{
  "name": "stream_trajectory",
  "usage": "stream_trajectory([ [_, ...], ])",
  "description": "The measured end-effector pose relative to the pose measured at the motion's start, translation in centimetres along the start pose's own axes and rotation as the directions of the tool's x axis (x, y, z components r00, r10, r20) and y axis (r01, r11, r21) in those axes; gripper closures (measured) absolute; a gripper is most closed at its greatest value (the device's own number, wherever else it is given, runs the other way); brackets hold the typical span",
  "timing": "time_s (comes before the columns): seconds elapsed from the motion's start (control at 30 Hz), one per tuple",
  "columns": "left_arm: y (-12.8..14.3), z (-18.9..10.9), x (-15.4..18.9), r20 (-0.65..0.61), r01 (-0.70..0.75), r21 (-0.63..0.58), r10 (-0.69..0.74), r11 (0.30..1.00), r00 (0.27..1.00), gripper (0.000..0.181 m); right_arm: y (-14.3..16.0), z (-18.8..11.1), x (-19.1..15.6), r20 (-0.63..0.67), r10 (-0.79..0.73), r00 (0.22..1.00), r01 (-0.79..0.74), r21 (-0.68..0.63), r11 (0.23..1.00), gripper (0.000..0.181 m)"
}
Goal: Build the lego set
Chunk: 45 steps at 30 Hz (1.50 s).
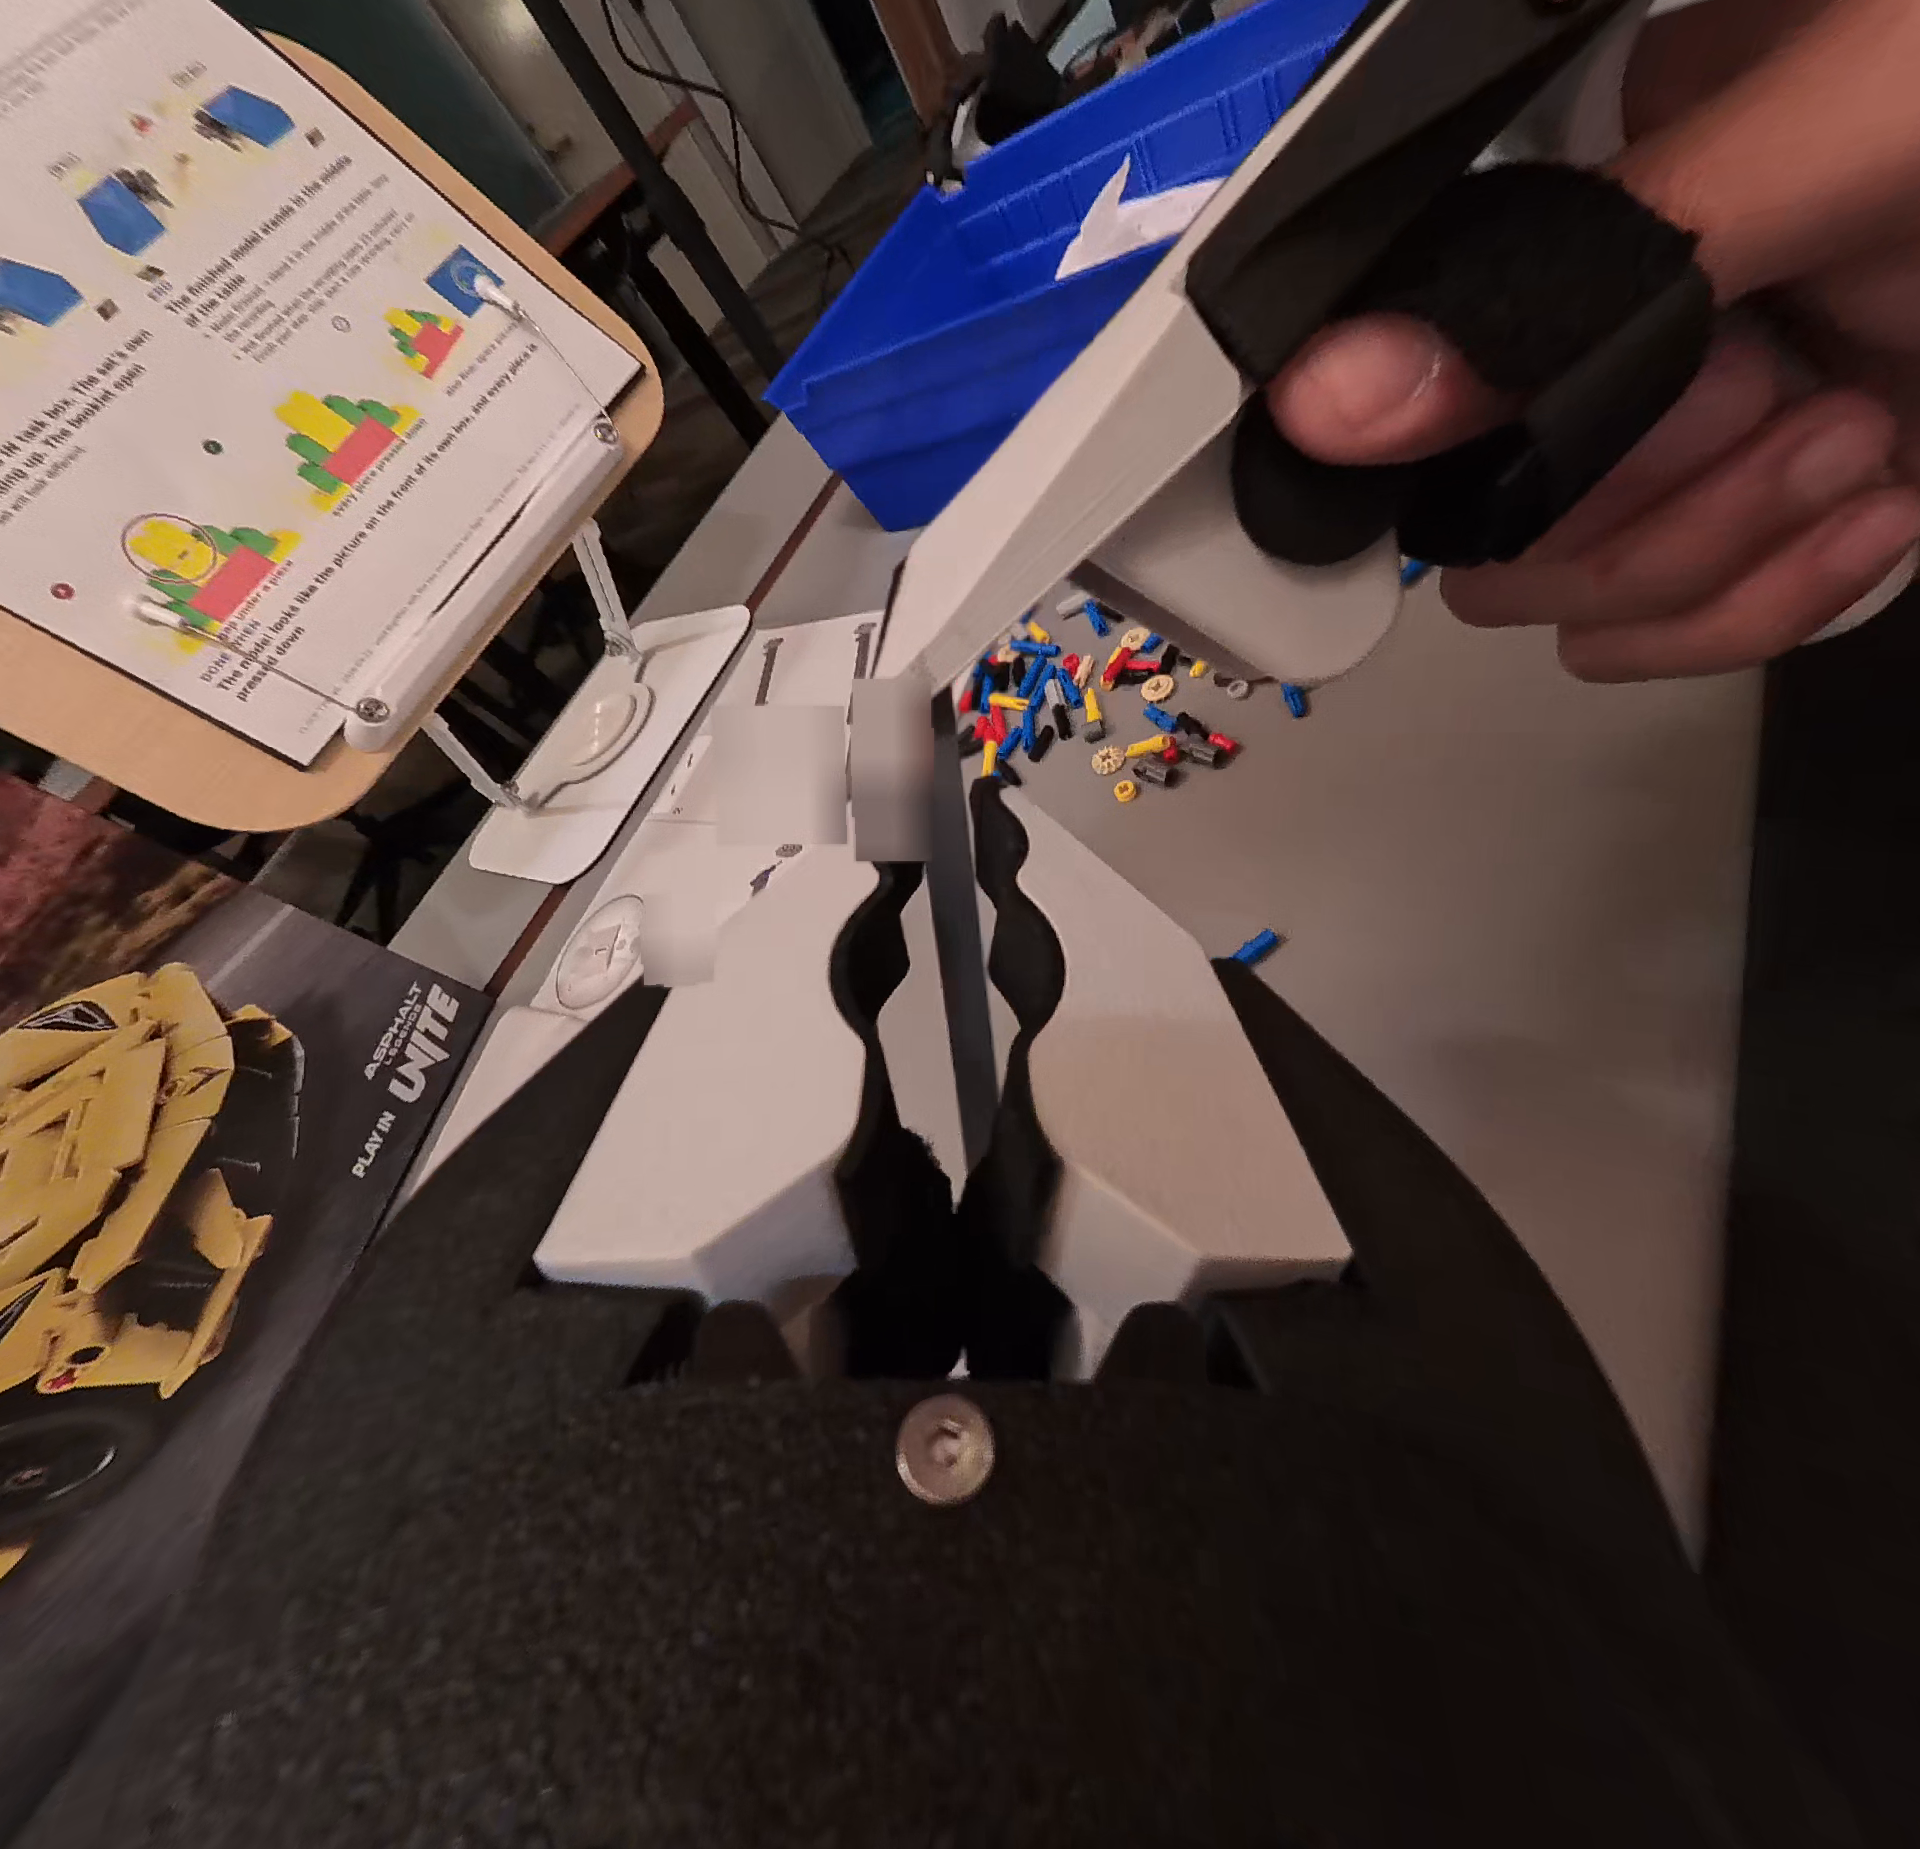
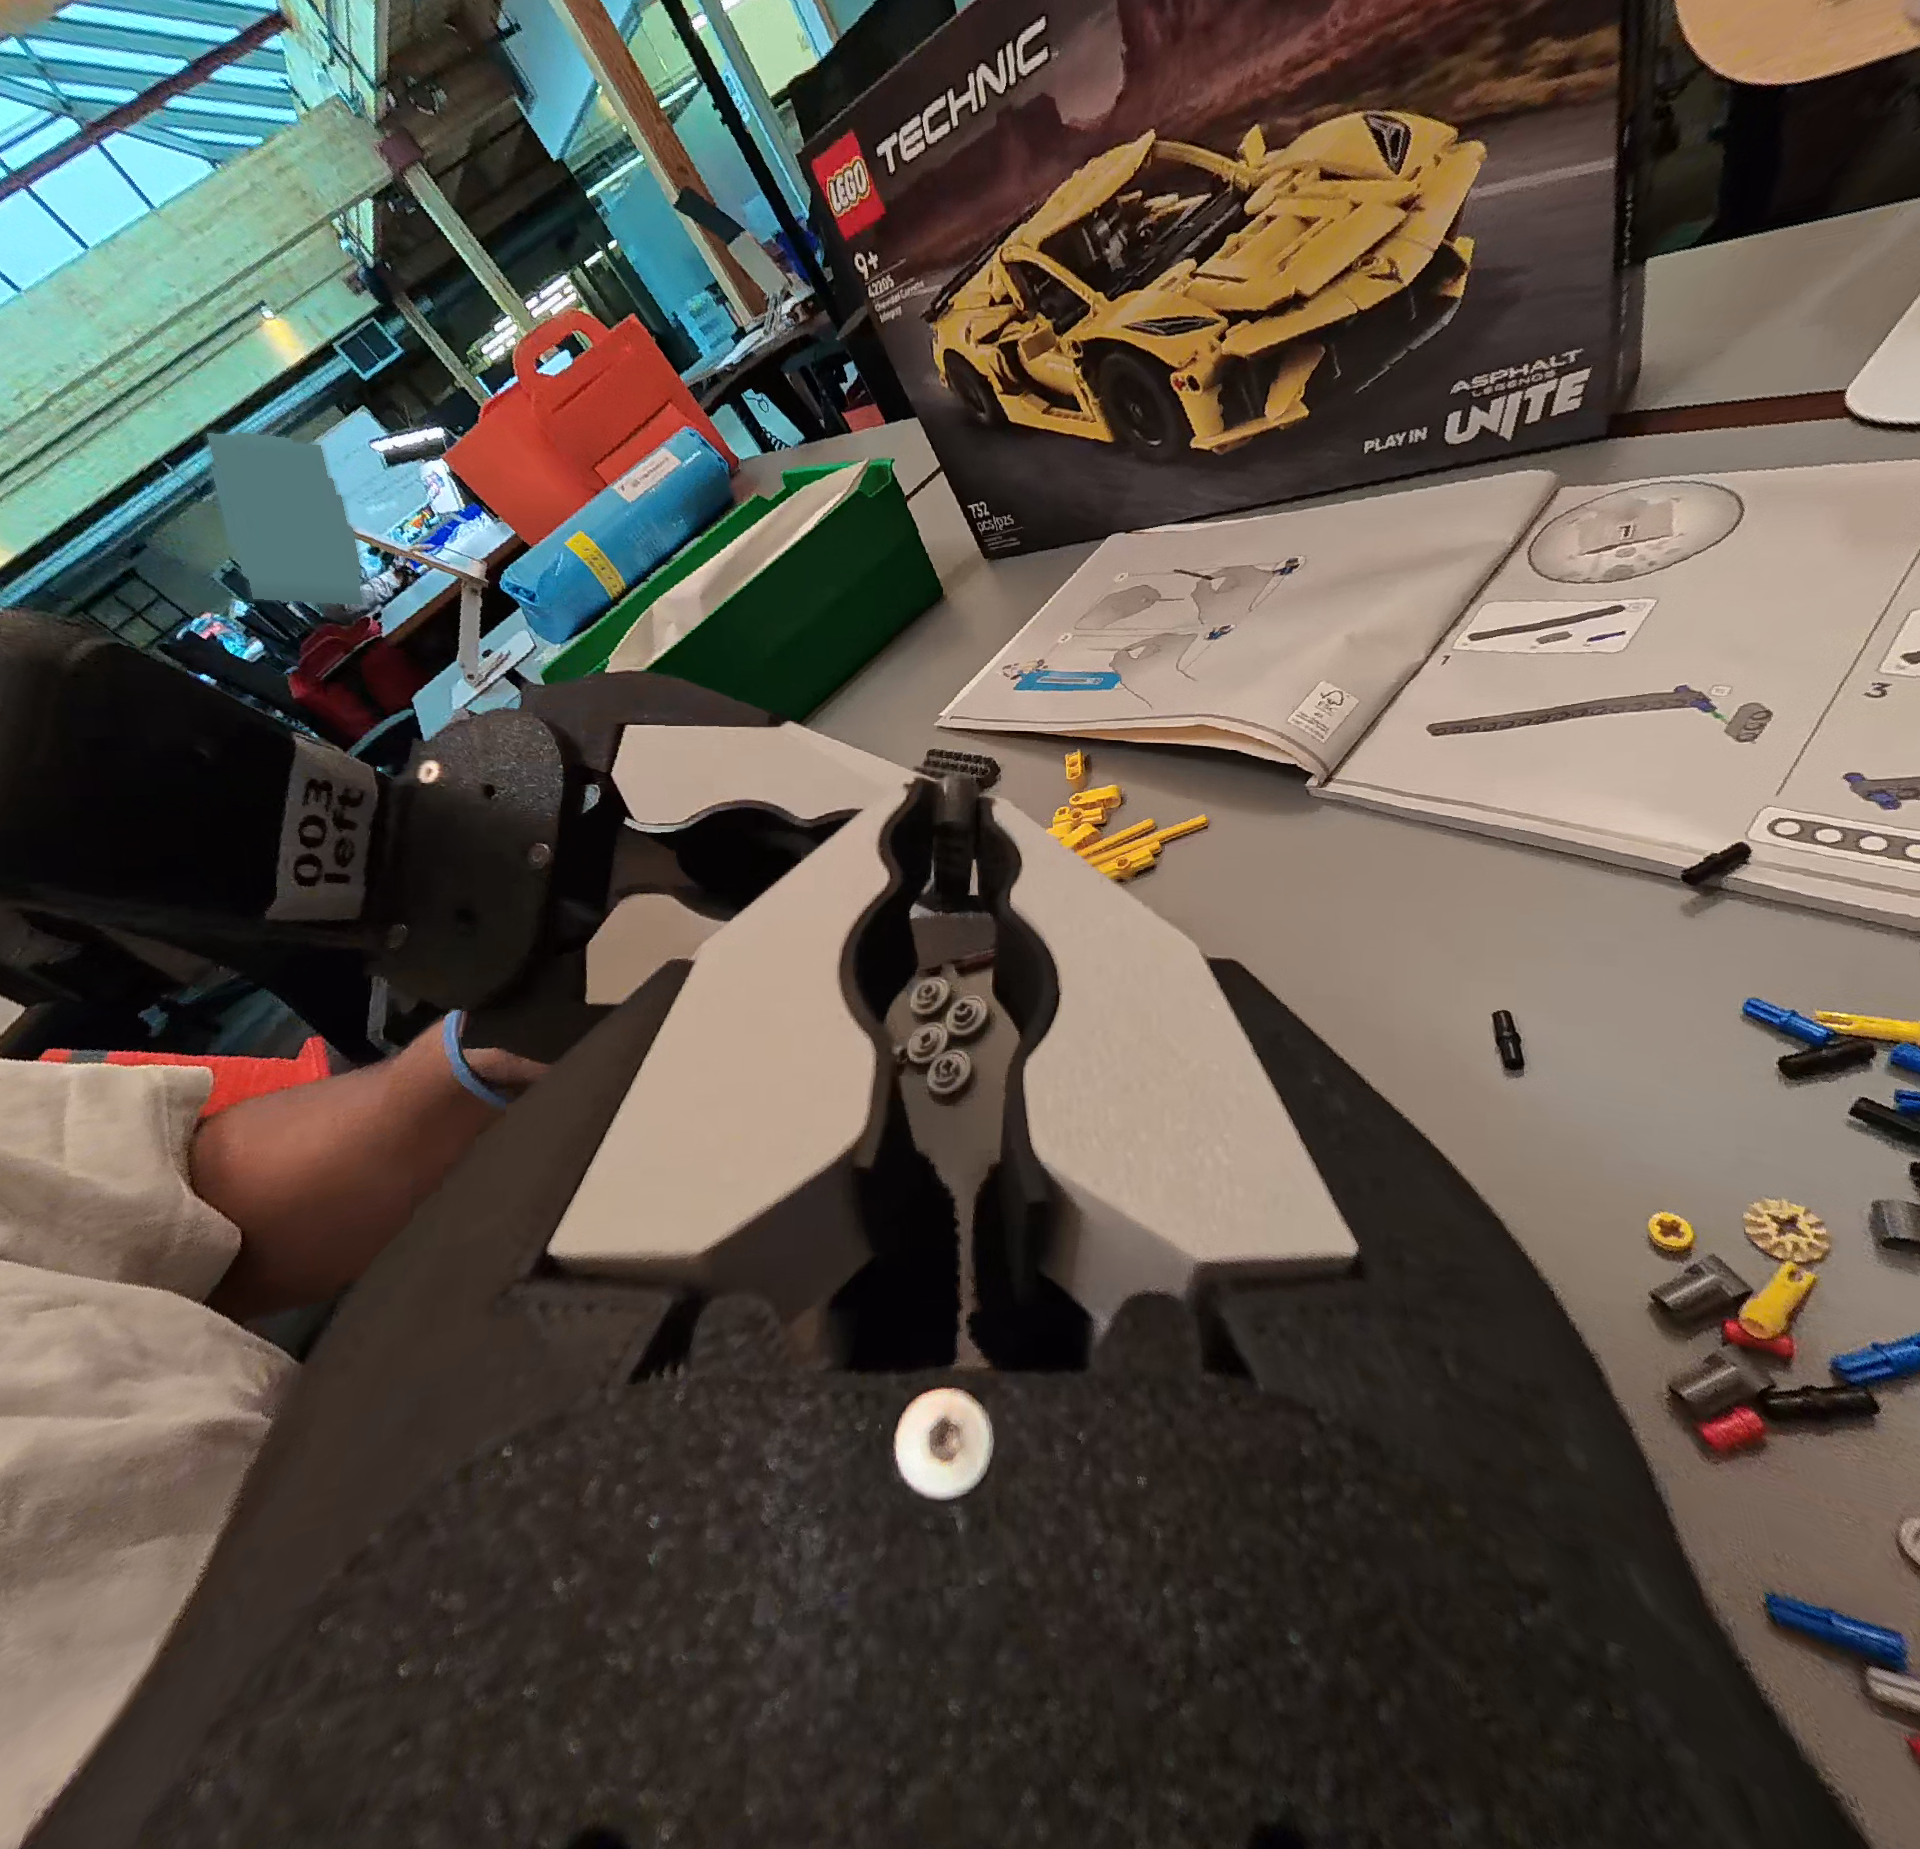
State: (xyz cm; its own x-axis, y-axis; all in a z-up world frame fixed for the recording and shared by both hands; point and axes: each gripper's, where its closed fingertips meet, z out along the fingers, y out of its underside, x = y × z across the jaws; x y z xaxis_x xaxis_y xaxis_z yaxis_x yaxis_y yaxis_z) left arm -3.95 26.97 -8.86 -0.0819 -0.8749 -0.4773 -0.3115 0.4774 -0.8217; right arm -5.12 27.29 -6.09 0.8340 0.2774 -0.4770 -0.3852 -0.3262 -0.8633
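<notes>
Left wrist view: left gripper centre frame, jaws nearly together, clamped on thin dark beam running up between black pads. Right gripper upper right, held by hand, tip meeting beam's far end. Loose pins in blue, yellow, red, black scattered on grey table centre right. Blue bin upper centre; sheet on stand upper left; set box lower left.

Right wrist view: right gripper centre, jaws narrow, gripping black beam at tips. Left gripper centre left, beside it. Yellow pcs just right of tips. Open booklet right of centre. Set box upper centre. Green bin centre left. Grey round pcs seen through jaw gap.
</notes>
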Motion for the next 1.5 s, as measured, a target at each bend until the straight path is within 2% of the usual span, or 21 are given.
stream_trajectory([
  [0.1,-0.3,0.1,-0.7,0.072,0.014,0.046,-0.017,0.999,0.997,0.122,-0.4,0.0,-0.2,0.007,0.022,1.000,-0.023,0.038,0.999,0.175],
  [0.17,-0.8,-0.5,-1.6,0.177,0.003,0.099,-0.021,0.995,0.984,0.129,-0.3,0.1,-0.3,0.005,0.016,1.000,-0.017,0.038,0.999,0.175],
  [0.2,-1.3,-0.8,-1.5,0.189,-0.011,0.130,-0.014,0.991,0.982,0.127,-0.3,0.1,-0.2,-0.002,0.014,1.000,-0.014,0.044,0.999,0.175],
  [0.37,-1.1,-0.4,0.7,0.065,0.028,0.098,-0.034,0.995,0.997,0.131,-0.1,0.0,-0.2,-0.010,0.023,1.000,-0.022,0.047,0.999,0.175],
  [0.47,-1.5,-0.4,1.0,0.005,0.124,0.104,-0.125,0.987,0.992,0.147,0.2,-0.1,0.0,-0.041,-0.002,0.999,0.003,0.029,1.000,0.175],
  [0.63,-1.7,-0.7,0.0,0.049,0.123,0.121,-0.129,0.985,0.990,0.174,0.3,-0.3,-0.3,-0.038,0.014,0.999,-0.013,0.029,0.999,0.175],
  [0.7,-1.8,-0.9,-0.2,0.078,0.096,0.136,-0.107,0.986,0.991,0.175,0.0,-0.4,-0.4,-0.043,-0.008,0.999,0.010,0.031,0.999,0.171],
  [0.73,-1.9,-1.0,-0.3,0.081,0.095,0.143,-0.108,0.985,0.991,0.175,-0.5,-0.8,-0.3,-0.043,0.001,0.999,0.001,0.055,0.998,0.163],
  [0.77,-1.9,-1.1,-0.2,0.054,0.126,0.152,-0.135,0.980,0.989,0.175,-1.2,-1.3,-0.4,-0.025,0.025,0.999,-0.023,0.088,0.996,0.161],
  [0.83,-2.2,-1.3,-0.1,-0.026,0.246,0.177,-0.246,0.953,0.969,0.175,-2.2,-2.1,-0.3,0.001,0.054,0.999,-0.053,0.119,0.991,0.162],
  [0.97,-3.0,-2.0,-0.1,-0.203,0.476,0.224,-0.437,0.851,0.876,0.175,-2.2,-2.3,0.3,-0.063,-0.015,0.998,0.019,0.068,0.997,0.162],
  [1.07,-3.3,-2.2,-0.2,-0.270,0.561,0.235,-0.501,0.794,0.822,0.175,-2.2,-2.0,-0.6,-0.039,-0.034,0.999,0.036,0.052,0.998,0.162],
  [1.23,-2.4,-1.6,0.1,-0.203,0.475,0.211,-0.437,0.854,0.876,0.175,-1.3,-0.6,-1.2,-0.086,-0.115,0.990,0.114,-0.012,0.993,0.161],
  [1.3,-2.3,-1.5,0.6,-0.185,0.428,0.208,-0.394,0.879,0.900,0.175,-1.0,-0.2,-1.0,-0.103,-0.110,0.989,0.107,-0.027,0.994,0.173],
  [1.5,-2.1,-1.4,0.6,-0.181,0.432,0.200,-0.400,0.880,0.898,0.175,-0.7,0.0,-0.8,-0.123,-0.089,0.988,0.083,-0.047,0.995,0.175],
])
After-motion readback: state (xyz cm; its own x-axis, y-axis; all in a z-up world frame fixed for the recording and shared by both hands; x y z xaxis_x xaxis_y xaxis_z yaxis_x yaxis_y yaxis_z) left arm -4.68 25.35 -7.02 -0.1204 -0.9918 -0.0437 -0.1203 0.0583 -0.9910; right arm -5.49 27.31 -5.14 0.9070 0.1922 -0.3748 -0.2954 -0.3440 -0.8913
